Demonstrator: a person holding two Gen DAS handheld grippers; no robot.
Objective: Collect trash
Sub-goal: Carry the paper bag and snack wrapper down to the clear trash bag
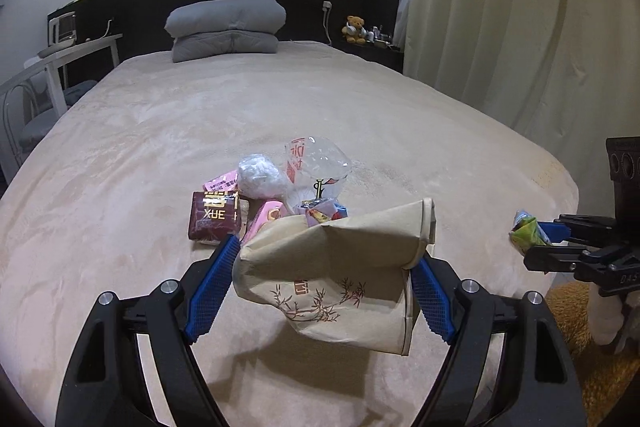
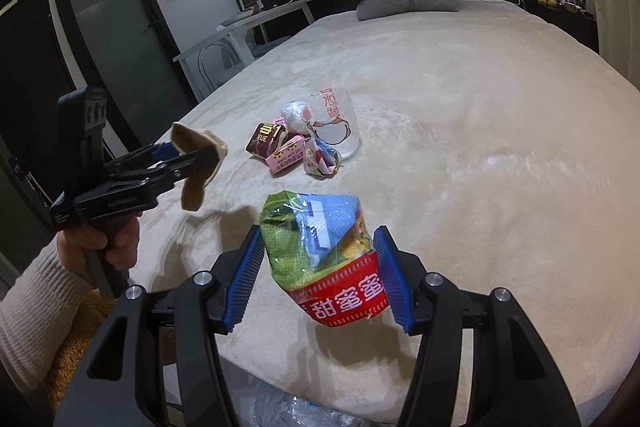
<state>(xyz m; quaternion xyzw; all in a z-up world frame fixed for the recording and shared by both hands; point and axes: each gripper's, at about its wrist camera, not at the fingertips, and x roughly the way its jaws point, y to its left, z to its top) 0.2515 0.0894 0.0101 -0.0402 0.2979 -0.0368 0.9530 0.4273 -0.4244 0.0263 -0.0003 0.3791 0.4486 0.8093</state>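
Observation:
My left gripper (image 1: 322,275) is shut on a crushed brown paper cup (image 1: 332,267) with a bamboo print, held above the bed; it also shows in the right wrist view (image 2: 200,159). My right gripper (image 2: 320,259) is shut on a crumpled colourful snack wrapper (image 2: 324,251), seen small in the left wrist view (image 1: 528,233). A trash pile lies on the bed: a dark red carton (image 1: 214,217), pink boxes (image 1: 264,217), a white wad (image 1: 260,175), a clear plastic cup (image 1: 316,167) and a colourful wrapper (image 2: 320,157).
The beige bed (image 1: 280,99) has grey pillows (image 1: 226,27) at the headboard. A white table and chair (image 1: 52,67) stand to the left, a curtain (image 1: 500,7) to the right. A clear plastic bag (image 2: 296,411) sits below the bed's near edge.

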